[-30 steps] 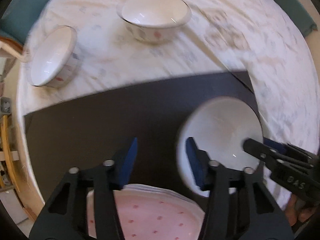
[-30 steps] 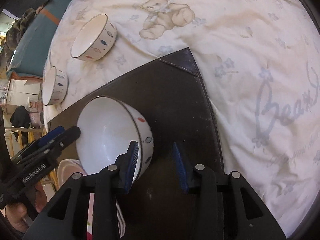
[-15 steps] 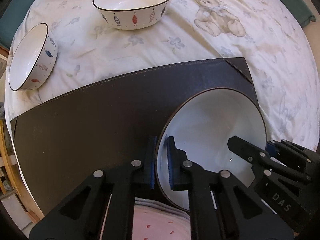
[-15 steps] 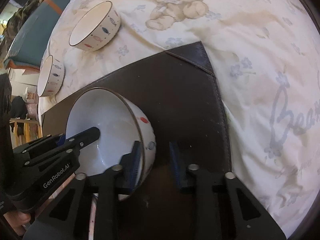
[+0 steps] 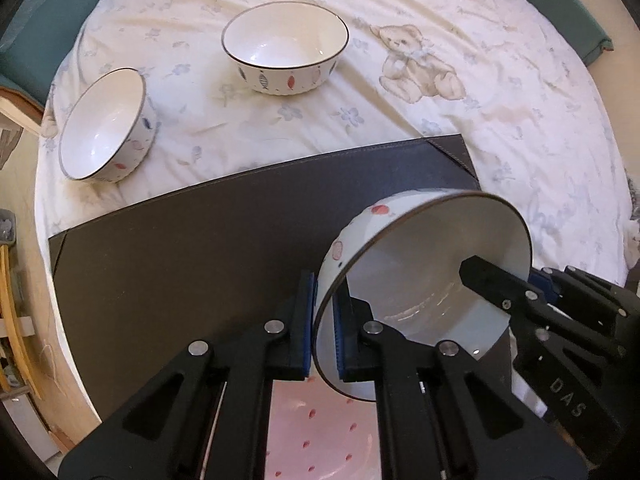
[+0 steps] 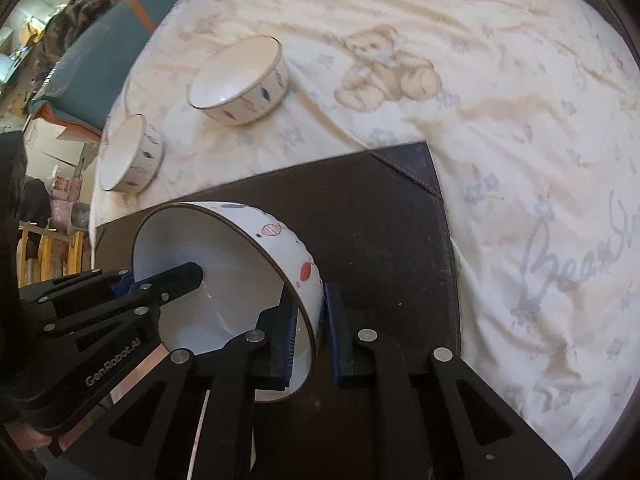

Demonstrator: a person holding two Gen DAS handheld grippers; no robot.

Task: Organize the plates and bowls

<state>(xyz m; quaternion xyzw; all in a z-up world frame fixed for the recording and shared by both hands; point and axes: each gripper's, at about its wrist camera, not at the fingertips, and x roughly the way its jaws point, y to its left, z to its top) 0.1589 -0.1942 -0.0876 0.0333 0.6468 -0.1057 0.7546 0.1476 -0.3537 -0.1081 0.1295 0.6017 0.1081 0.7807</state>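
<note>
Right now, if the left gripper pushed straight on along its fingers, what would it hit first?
The left gripper is already shut on the rim of the bowl that both grippers hold. Past that rim, straight ahead looks like the dark mat, probably; depth is hard to judge here.

Pink-spotted plate [image 5: 320,436]: largely hidden beneath the left gripper [image 5: 324,324], lower part cut off by the frame edge. Held bowl [image 6: 256,280]: base hidden. Far clutter [image 6: 60,196] at the left edge: too small to identify.
</note>
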